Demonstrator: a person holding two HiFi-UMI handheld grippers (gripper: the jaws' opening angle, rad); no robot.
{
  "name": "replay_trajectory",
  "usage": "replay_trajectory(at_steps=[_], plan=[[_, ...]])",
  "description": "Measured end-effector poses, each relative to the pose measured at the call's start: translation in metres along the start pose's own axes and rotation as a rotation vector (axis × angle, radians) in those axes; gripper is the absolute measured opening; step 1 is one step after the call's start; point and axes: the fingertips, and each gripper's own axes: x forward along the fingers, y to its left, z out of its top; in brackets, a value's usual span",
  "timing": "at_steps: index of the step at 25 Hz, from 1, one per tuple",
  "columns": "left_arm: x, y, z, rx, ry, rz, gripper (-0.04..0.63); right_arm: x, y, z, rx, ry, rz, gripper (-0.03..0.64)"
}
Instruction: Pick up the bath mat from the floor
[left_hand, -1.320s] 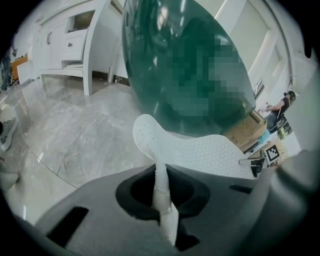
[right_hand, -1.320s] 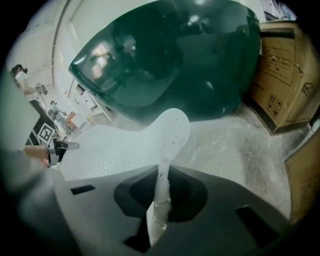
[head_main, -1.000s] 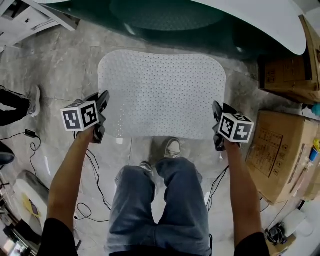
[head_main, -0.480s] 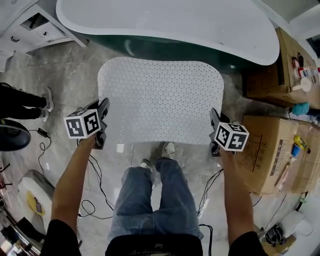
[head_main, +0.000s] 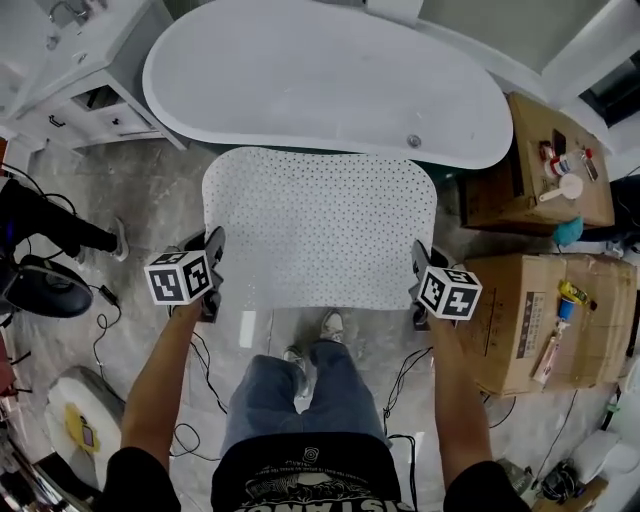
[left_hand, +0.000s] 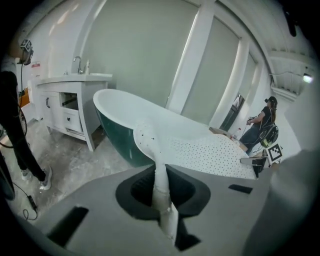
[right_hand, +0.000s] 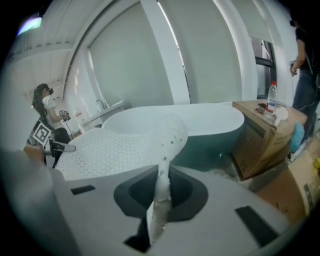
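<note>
The white perforated bath mat hangs spread out between my two grippers, lifted off the floor in front of the tub. My left gripper is shut on the mat's near left corner; in the left gripper view the mat's edge is pinched between the jaws. My right gripper is shut on the near right corner, and the right gripper view shows the mat's edge clamped the same way. The mat stretches away toward the other gripper.
A white and green bathtub stands right behind the mat. A white vanity cabinet is at the far left. Cardboard boxes with bottles stand to the right. Cables lie on the marble floor by the person's feet. Another person's leg is at left.
Both grippers have risen with the mat held between them. The mat has come up off the floor, and more of the tub and room has come into the head view.
</note>
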Motion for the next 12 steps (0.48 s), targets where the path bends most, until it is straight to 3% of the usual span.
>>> replay_trajectory(at_steps=[12], plan=[[-0.053,-0.063,0.086,0.007,-0.133,0.036,0.031,-0.07,0.006,0.106,0.002,-0.141,0.015,0.023]])
